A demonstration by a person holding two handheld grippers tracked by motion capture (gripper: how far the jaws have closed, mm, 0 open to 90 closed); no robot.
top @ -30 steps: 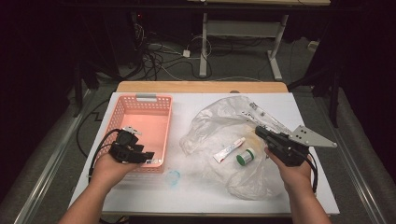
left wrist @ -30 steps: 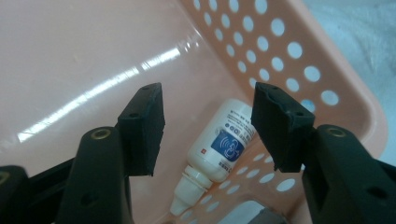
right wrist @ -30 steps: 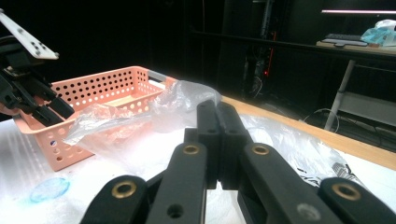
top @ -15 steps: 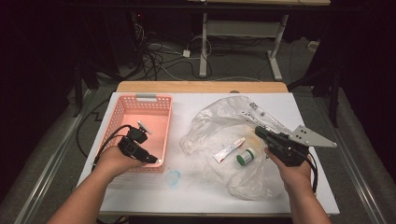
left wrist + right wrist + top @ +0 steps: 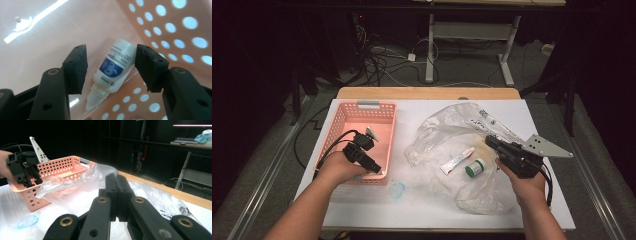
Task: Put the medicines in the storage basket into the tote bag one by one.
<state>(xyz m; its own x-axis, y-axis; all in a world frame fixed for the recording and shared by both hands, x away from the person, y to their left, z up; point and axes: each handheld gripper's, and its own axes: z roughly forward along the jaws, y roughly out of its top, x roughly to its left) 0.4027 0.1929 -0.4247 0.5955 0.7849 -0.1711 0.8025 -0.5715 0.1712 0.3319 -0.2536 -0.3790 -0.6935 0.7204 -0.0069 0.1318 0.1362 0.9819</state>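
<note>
A small white bottle (image 5: 113,68) with a blue label lies on the floor of the pink basket (image 5: 343,124), close to its perforated wall (image 5: 175,30). My left gripper (image 5: 111,53) hangs open over it, one jaw on each side of the bottle. In the high view the left gripper (image 5: 375,168) points down into the basket's near right corner. My right gripper (image 5: 116,180) is shut with nothing in it and hovers by the right edge of a clear plastic bag (image 5: 452,125). On the bag lie a white tube (image 5: 457,161) and a green-lidded jar (image 5: 474,169).
A small blue translucent piece (image 5: 397,190) lies on the white table (image 5: 422,107) in front of the basket. Crumpled bag plastic (image 5: 75,182) rises between the right gripper and the basket. The table's wooden far edge (image 5: 427,93) borders dark floor with cables.
My left gripper has moved forward and right, from beside the basket's near edge to over its near right corner. The right gripper has stayed put.
</note>
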